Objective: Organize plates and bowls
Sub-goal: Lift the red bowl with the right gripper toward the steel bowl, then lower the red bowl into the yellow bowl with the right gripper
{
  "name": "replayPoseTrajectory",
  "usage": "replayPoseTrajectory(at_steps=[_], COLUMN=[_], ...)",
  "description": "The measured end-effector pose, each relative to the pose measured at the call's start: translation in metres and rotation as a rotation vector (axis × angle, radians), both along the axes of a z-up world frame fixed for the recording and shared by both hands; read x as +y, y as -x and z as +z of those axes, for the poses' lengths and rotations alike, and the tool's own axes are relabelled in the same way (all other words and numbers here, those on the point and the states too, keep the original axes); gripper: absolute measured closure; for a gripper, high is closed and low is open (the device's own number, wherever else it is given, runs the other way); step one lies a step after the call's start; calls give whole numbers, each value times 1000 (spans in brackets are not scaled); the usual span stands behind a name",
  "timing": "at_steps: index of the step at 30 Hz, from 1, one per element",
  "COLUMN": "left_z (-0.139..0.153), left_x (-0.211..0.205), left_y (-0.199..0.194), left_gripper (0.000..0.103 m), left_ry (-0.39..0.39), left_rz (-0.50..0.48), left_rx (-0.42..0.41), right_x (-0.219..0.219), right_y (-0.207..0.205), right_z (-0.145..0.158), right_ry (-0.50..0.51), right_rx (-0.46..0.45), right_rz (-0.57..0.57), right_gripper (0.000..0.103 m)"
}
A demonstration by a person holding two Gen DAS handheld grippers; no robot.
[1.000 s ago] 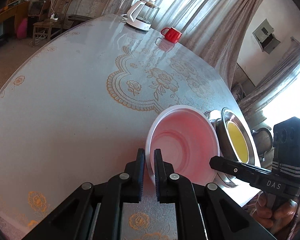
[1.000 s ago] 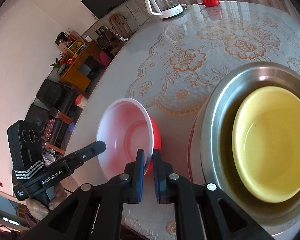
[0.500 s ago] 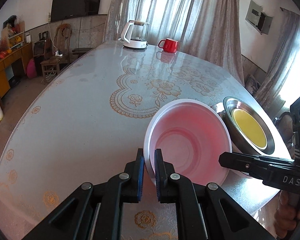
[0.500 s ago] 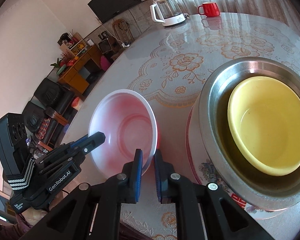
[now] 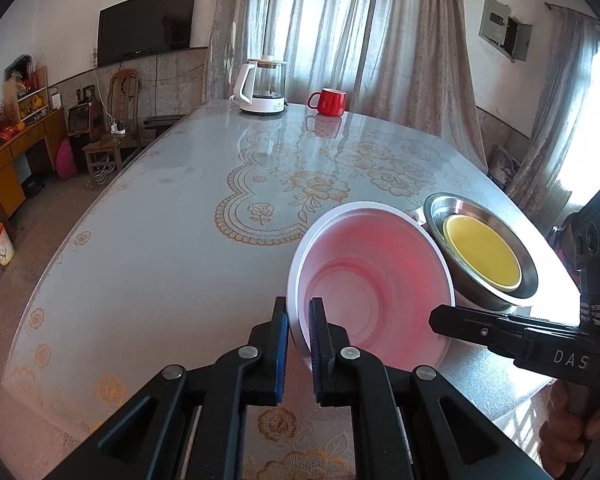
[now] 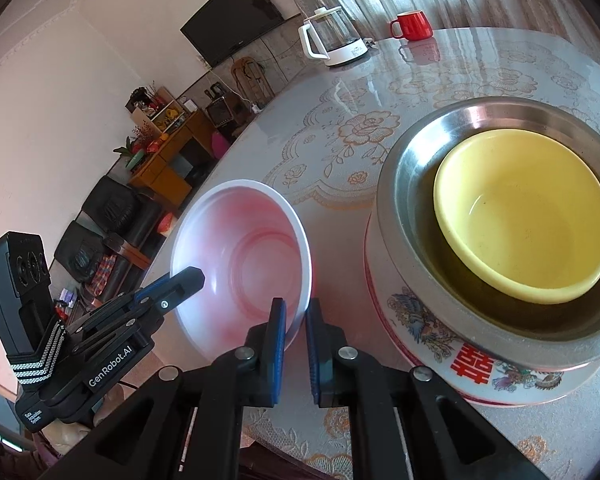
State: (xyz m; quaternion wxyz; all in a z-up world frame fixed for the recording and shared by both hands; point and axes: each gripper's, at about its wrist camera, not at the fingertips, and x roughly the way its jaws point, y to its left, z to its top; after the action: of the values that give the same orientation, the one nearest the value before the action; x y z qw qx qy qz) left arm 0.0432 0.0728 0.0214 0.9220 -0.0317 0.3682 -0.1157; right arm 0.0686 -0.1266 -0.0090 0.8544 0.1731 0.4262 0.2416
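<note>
Glass-topped table (image 5: 160, 248) with a gold floral cloth, kettle (image 5: 262, 86) and red mug (image 5: 329, 102) at the far end. Both grippers have the pink bowl (image 5: 364, 284): the left gripper (image 5: 298, 320) pinches its near-left rim, the right gripper (image 6: 296, 320) pinches the opposite rim, and the bowl sits tilted between the 2, above the near edge of the table. Just to its right, a yellow bowl (image 6: 520, 216) nests in a steel bowl (image 6: 404, 184), stacked on a patterned plate (image 6: 420, 320).
</note>
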Motion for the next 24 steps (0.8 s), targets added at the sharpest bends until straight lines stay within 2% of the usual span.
replayPoseTrajectory(at_steps=[7,15,20,24], left_z=[19,59,76,80], left_x=[-5,-33,-60,-82], left_y=[6,3,-14,-31], left_gripper=[94,95,94,95], left_ry=[31,80,161,224], left_rz=[-37,-155,-261,-325], left_rx=[-49,-128,-100,-37], right_x=[-12,-45,-80,-107], right_y=[6,23,36,44], right_z=[13,43,61,68], right_ry=[-53,-100,-116,-136], right_rx=[-51,-151,-211,-234], right_rz=[-12,-82,-177,-258], right_gripper=[94,94,94,94])
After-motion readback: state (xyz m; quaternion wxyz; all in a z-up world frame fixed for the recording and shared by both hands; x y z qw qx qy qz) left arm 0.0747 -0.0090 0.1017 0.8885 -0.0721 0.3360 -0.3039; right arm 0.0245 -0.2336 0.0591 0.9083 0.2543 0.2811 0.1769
